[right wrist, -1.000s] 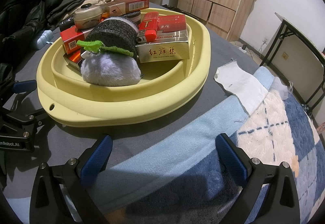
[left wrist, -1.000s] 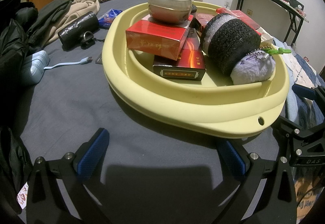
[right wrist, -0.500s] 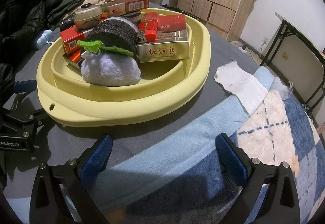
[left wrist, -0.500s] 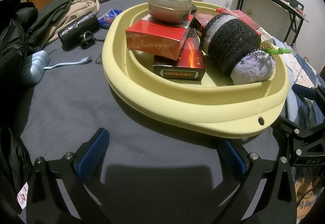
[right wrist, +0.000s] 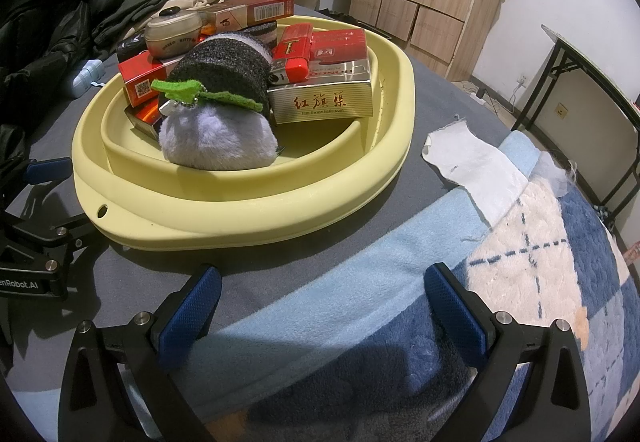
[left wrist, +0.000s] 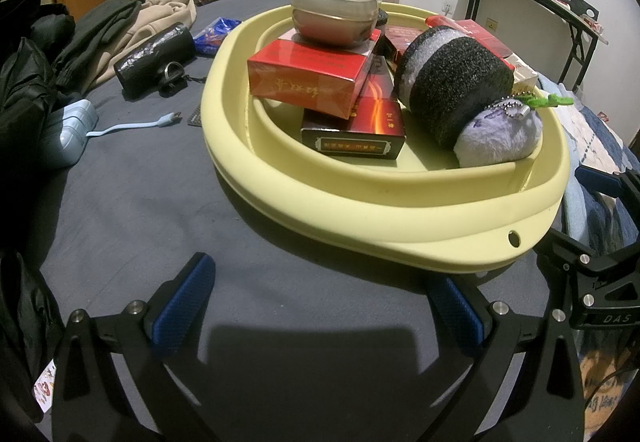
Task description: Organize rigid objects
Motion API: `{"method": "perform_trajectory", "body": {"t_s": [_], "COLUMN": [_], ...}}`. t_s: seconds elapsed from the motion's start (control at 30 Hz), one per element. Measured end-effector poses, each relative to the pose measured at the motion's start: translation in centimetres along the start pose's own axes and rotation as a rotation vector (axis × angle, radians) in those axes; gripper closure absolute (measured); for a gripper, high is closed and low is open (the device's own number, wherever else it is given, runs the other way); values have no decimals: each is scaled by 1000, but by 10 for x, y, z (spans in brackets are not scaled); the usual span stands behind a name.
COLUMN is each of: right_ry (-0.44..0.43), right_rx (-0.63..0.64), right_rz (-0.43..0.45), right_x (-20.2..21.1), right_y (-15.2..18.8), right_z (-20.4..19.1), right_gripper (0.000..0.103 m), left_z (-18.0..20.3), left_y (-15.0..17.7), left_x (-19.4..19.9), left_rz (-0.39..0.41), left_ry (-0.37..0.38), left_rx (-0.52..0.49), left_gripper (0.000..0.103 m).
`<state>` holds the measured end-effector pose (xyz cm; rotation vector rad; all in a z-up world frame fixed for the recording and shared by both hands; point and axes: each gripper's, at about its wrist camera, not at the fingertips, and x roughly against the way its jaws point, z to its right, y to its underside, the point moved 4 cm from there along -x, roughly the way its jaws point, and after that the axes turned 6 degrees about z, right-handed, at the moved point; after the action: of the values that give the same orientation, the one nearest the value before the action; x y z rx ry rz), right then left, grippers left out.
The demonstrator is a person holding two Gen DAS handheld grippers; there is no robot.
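A pale yellow basin sits on the grey bedsheet, piled with objects. In it lie red cartons, a dark box, a gold box, a lidded jar, a red lighter and a black and lilac plush keychain. My left gripper hovers open over the sheet just short of the basin's near rim, holding nothing. My right gripper is open and empty above the blue blanket, near the basin's other side.
Left of the basin lie a black pouch, a pale blue case with a cable and dark clothing. A white cloth and a checked blanket lie to the right. A folding table stands beyond.
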<state>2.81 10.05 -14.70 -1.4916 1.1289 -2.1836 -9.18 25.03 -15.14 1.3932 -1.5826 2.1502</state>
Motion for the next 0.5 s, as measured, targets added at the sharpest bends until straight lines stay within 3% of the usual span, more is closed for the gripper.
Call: {"method": "perform_trajectory", "body": {"t_s": [0.5], "right_ry": [1], "right_rx": [1], "right_rz": [0], "right_x": [-2], "right_y": [-1], "right_z": [-1], "right_gripper": [0], "left_z": [0], "left_y": [0], "left_x": [0], "left_rz": [0], "left_ry": [-1], "left_rx": [0], "left_gripper": [0]}}
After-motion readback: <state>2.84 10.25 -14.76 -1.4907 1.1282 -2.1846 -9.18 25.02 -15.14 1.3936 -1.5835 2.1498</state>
